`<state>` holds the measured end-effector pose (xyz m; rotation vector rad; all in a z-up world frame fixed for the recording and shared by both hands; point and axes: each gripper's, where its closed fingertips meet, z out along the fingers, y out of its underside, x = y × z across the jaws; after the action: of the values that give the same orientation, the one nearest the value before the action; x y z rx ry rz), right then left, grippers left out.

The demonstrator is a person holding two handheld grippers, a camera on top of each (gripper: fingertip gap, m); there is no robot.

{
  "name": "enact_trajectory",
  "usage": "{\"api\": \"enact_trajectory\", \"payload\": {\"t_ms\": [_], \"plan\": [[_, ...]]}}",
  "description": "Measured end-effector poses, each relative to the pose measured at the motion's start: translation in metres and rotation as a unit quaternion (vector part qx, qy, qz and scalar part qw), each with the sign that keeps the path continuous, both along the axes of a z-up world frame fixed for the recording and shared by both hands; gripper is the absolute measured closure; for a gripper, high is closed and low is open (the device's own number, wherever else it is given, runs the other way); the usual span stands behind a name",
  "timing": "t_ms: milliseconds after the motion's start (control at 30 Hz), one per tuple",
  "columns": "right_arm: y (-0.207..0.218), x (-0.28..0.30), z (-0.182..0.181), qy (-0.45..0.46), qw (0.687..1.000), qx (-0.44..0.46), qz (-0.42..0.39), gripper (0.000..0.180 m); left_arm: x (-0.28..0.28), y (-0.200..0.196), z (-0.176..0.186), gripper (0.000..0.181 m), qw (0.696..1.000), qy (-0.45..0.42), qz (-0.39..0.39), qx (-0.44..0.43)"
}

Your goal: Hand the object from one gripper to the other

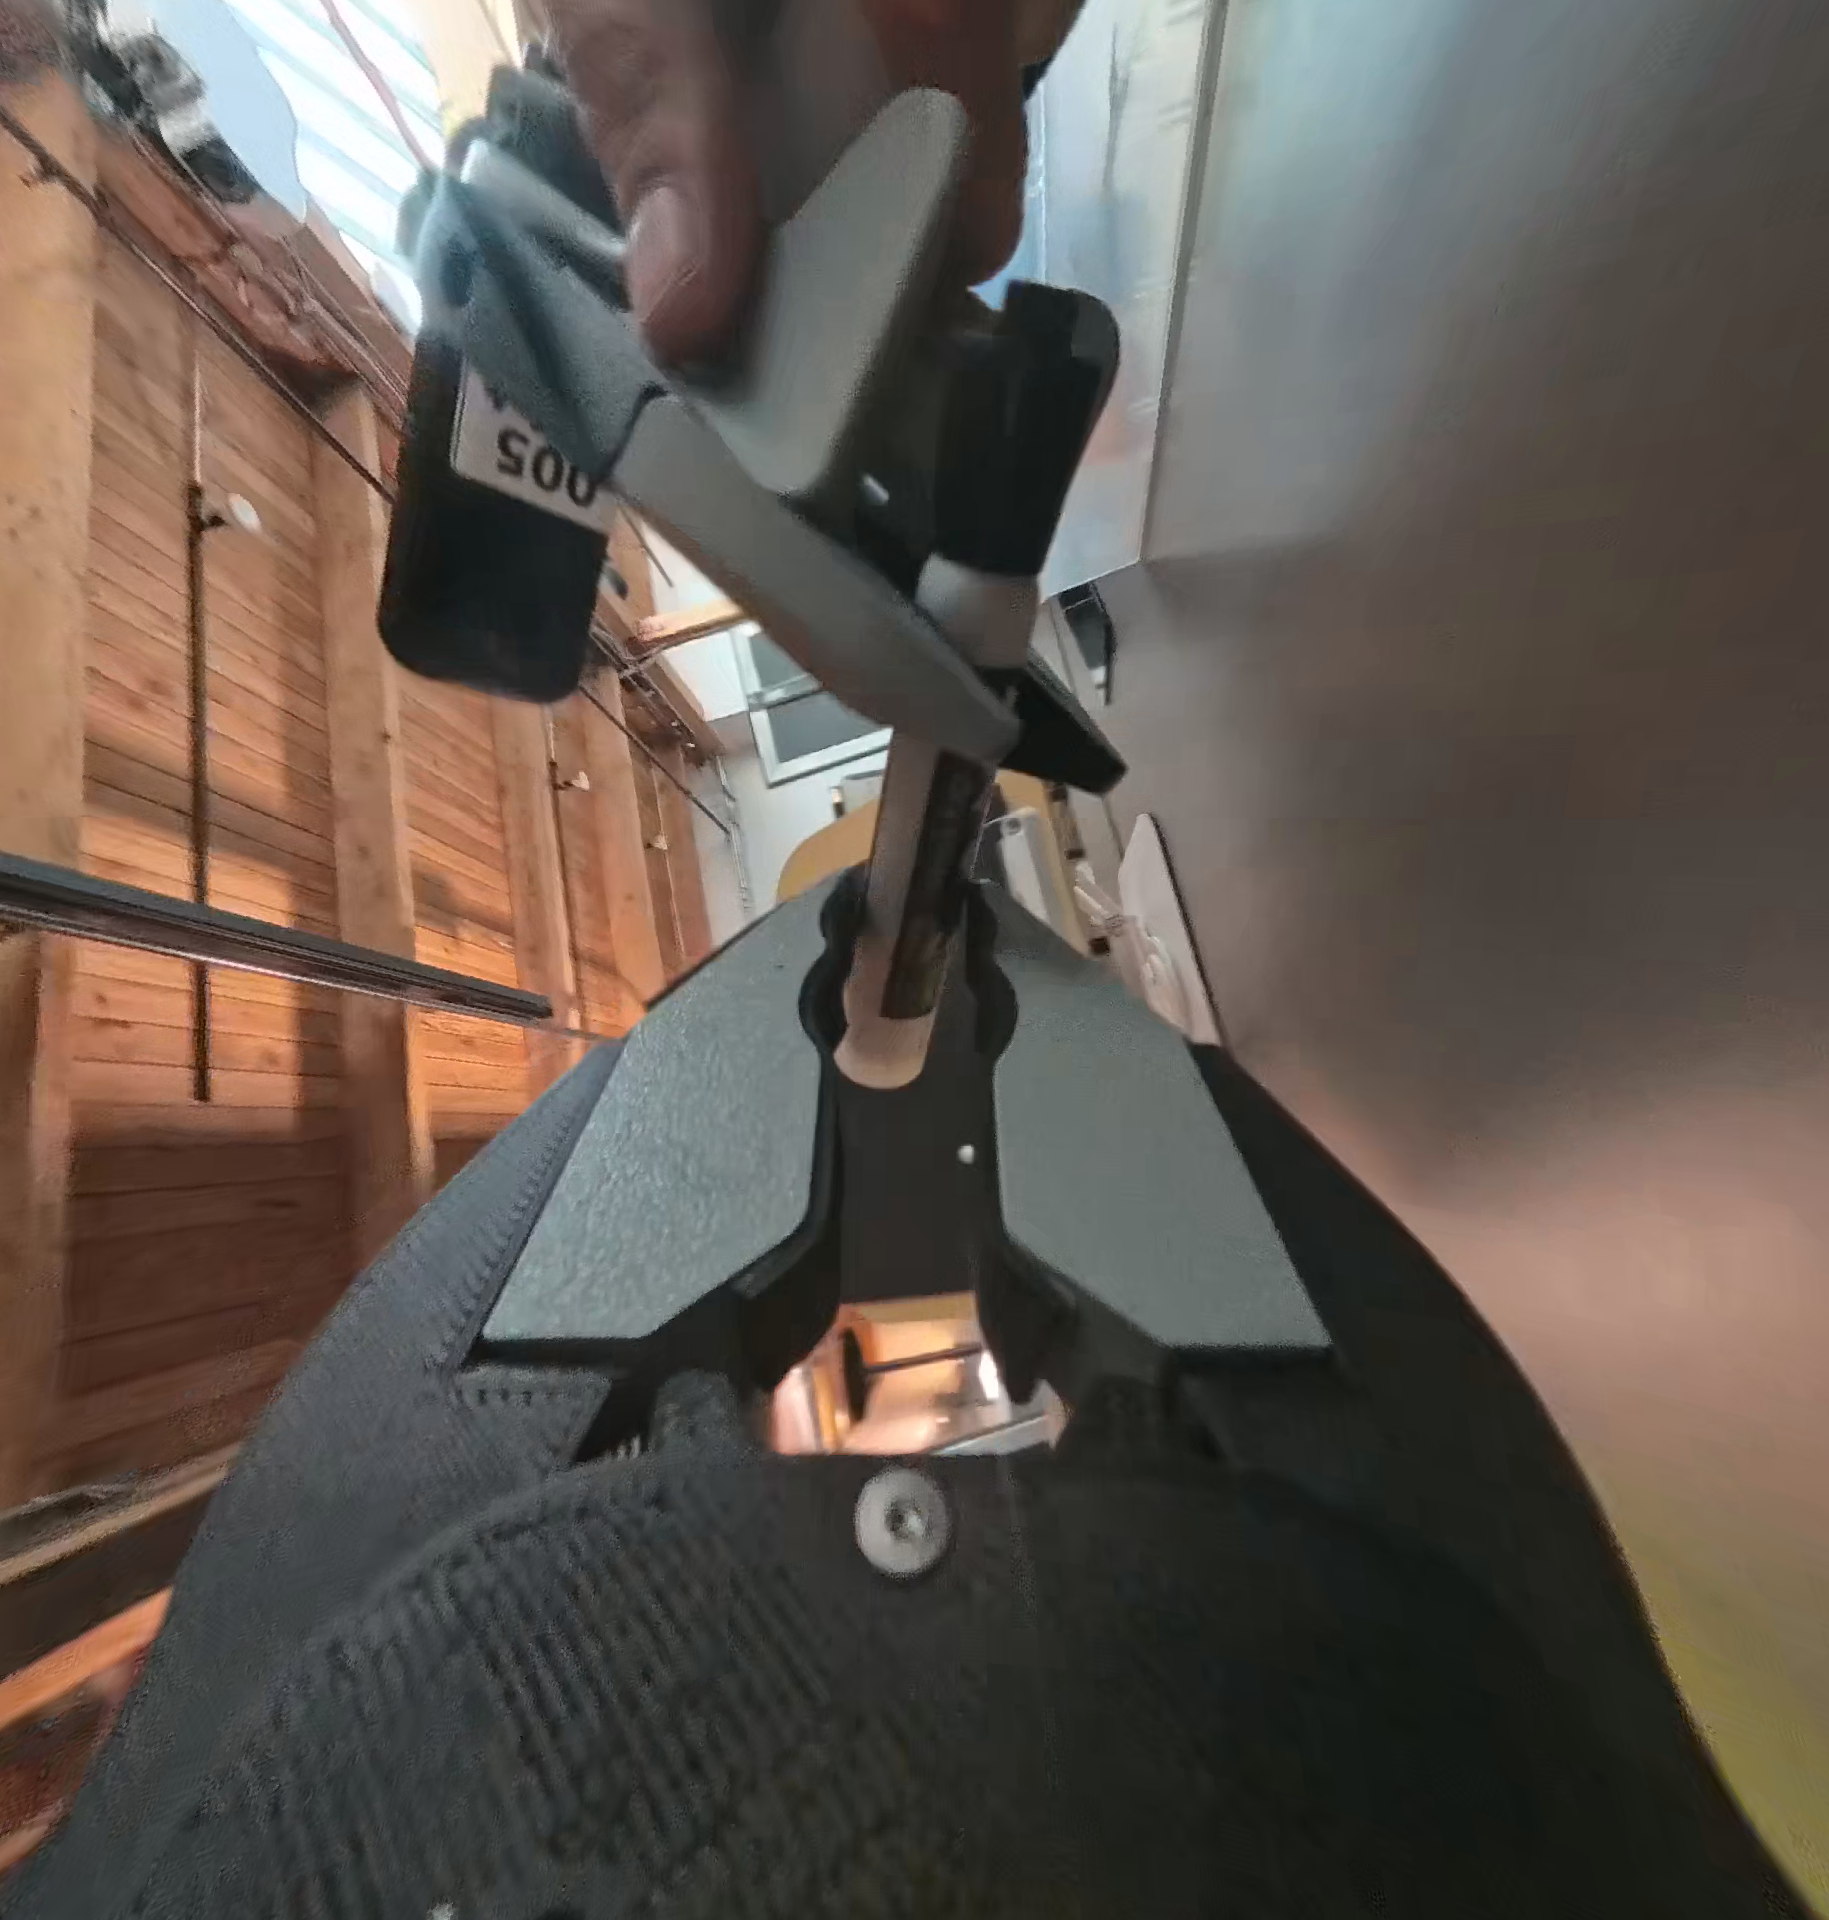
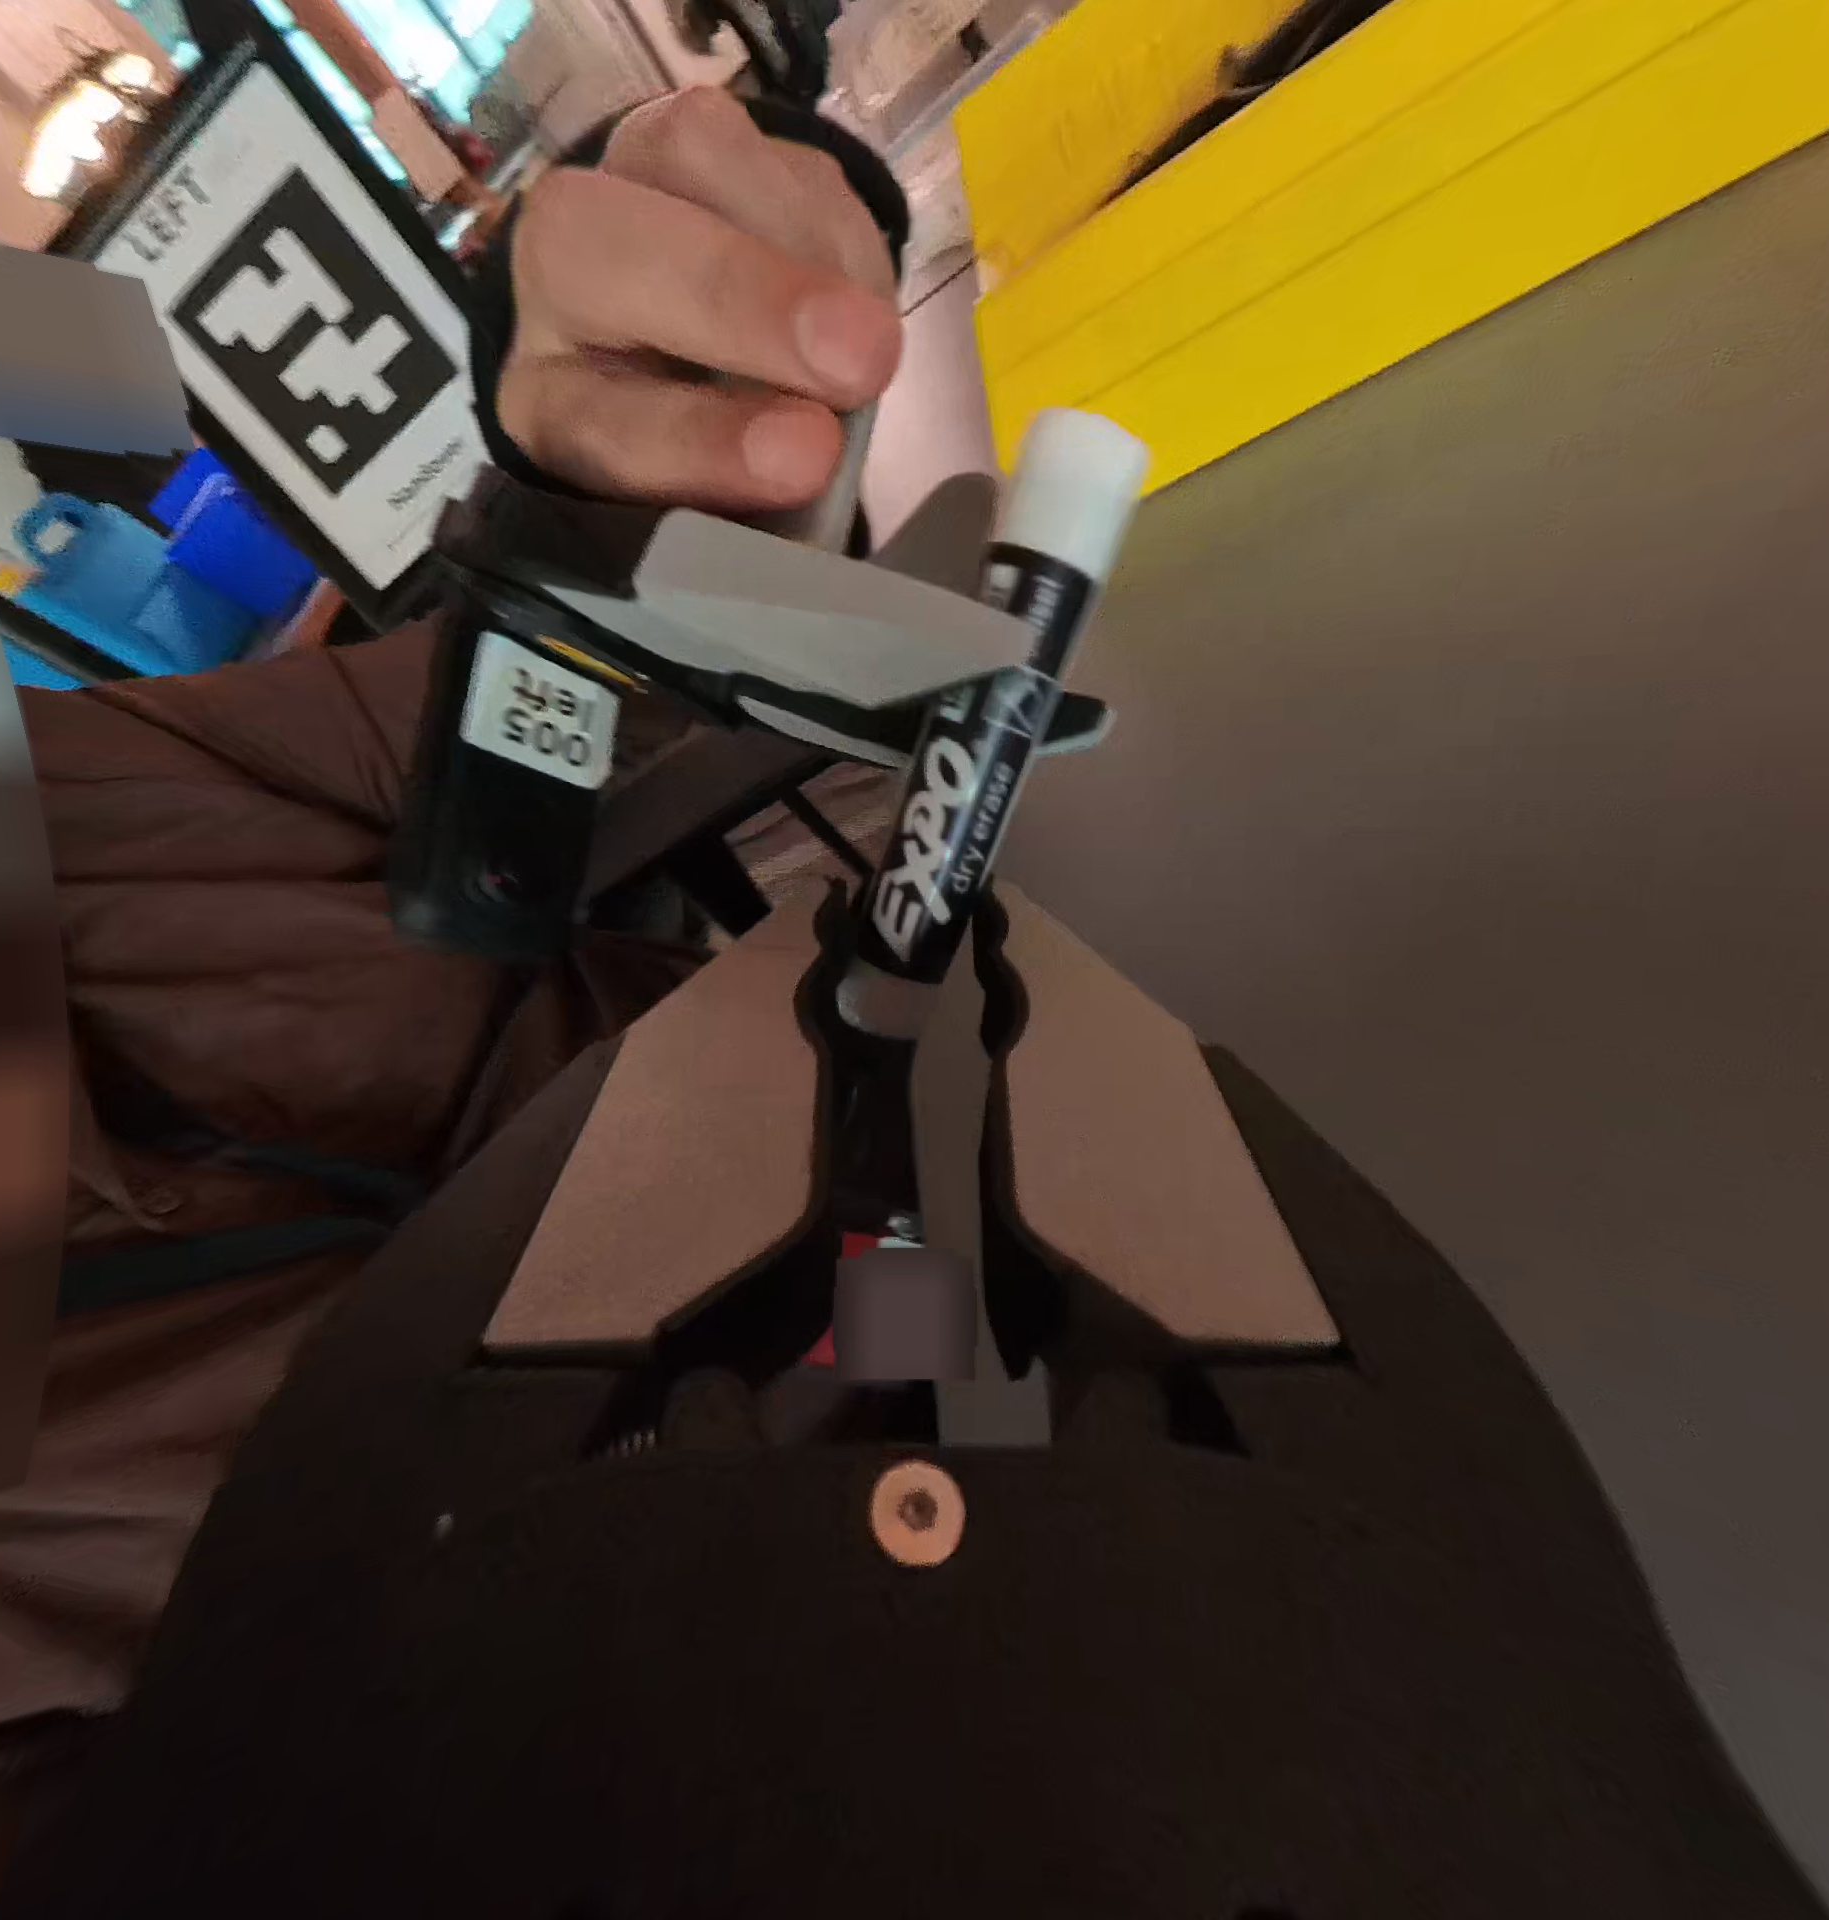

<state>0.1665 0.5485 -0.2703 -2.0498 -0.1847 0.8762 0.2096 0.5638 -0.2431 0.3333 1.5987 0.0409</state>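
Marker [image 2: 977, 748] black, white-capped | left gripper [image 1: 894, 971] clamped on marker | right gripper [image 2: 905, 971] likewise

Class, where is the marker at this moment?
In both wrist views the marker sits centre frame, its lower end between the right gripper fingertips, its middle crossed by the left gripper, white end toward the yellow box.

Printed writing shows on the marker [image 2: 941, 831], a white sticker [image 2: 538, 727] and a tag card [image 2: 307, 343].

The marker [image 2: 977, 748], black-barrelled with a white cap, stands tilted, its lower end between the right jaws, its upper barrel crossing the left jaws.
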Motion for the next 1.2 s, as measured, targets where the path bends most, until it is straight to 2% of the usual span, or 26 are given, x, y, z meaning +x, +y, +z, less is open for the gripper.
{"api": "enact_trajectory", "payload": {"t_ms": [33, 100, 133, 167, 233, 300, 433, 467, 533, 667, 733, 800, 867, 933, 1000, 1100, 1200], "plan": [[0.001, 0.006, 0.000, -0.010, 1.000, 0.006, -0.014, 0.161, -0.002, 0.002, 0.002, 0.162, 1.000, 0.007, -0.001, -0.028], [0.003, 0.017, 0.013, -0.010, 0.998, 0.043, -0.039, 0.163, -0.007, 0.006, 0.013, 0.159, 0.988, 0.037, -0.002, -0.153], [0.003, 0.023, 0.020, -0.017, 0.996, 0.065, -0.050, 0.163, -0.011, 0.004, 0.018, 0.151, 0.968, 0.069, -0.013, -0.240], [0.002, 0.026, 0.026, -0.034, 0.994, 0.085, -0.055, 0.163, -0.017, 0.002, 0.025, 0.145, 0.939, 0.101, -0.032, -0.328], [0.001, 0.035, 0.028, -0.100, 0.987, 0.101, -0.079, 0.163, -0.026, 0.007, 0.044, 0.146, 0.871, 0.126, -0.058, -0.472], [0.000, 0.050, 0.025, -0.203, 0.967, 0.105, -0.114, 0.164, -0.032, 0.017, 0.053, 0.146, 0.807, 0.154, -0.066, -0.567], [-0.004, 0.052, 0.042, -0.378, 0.900, 0.175, -0.131, 0.164, -0.039, 0.020, 0.036, 0.135, 0.660, 0.293, -0.052, -0.689], [-0.004, 0.048, 0.051, -0.403, 0.882, 0.204, -0.131, 0.165, -0.040, 0.019, 0.034, 0.131, 0.634, 0.315, -0.057, -0.704], [-0.006, 0.032, 0.061, -0.443, 0.852, 0.256, -0.113, 0.165, -0.039, 0.018, 0.037, 0.130, 0.600, 0.318, -0.077, -0.730], [0.002, 0.023, 0.071, -0.533, 0.780, 0.296, -0.139, 0.164, -0.038, 0.001, 0.052, 0.130, 0.567, 0.306, -0.129, -0.754], [0.009, 0.019, 0.066, -0.558, 0.767, 0.283, -0.142, 0.164, -0.040, -0.012, 0.054, 0.132, 0.565, 0.315, -0.147, -0.748], [0.014, 0.014, 0.058, -0.580, 0.756, 0.273, -0.131, 0.164, -0.034, -0.014, 0.057, 0.150, 0.576, 0.294, -0.146, -0.748], [0.018, 0.017, 0.056, -0.601, 0.738, 0.269, -0.144, 0.164, -0.034, -0.016, 0.059, 0.161, 0.586, 0.292, -0.158, -0.739], [0.020, 0.018, 0.051, -0.591, 0.750, 0.262, -0.142, 0.163, -0.033, -0.018, 0.056, 0.165, 0.596, 0.306, -0.151, -0.727], [0.018, 0.018, 0.044, -0.556, 0.783, 0.249, -0.126, 0.162, -0.033, -0.019, 0.051, 0.164, 0.644, 0.311, -0.136, -0.686], [0.011, 0.023, 0.051, -0.477, 0.832, 0.252, -0.131, 0.140, -0.031, -0.013, 0.049, 0.164, 0.746, 0.279, -0.098, -0.596], [0.003, 0.033, 0.061, -0.319, 0.908, 0.229, -0.147, 0.139, -0.025, 0.002, 0.059, 0.164, 0.866, 0.160, -0.074, -0.468]]}}
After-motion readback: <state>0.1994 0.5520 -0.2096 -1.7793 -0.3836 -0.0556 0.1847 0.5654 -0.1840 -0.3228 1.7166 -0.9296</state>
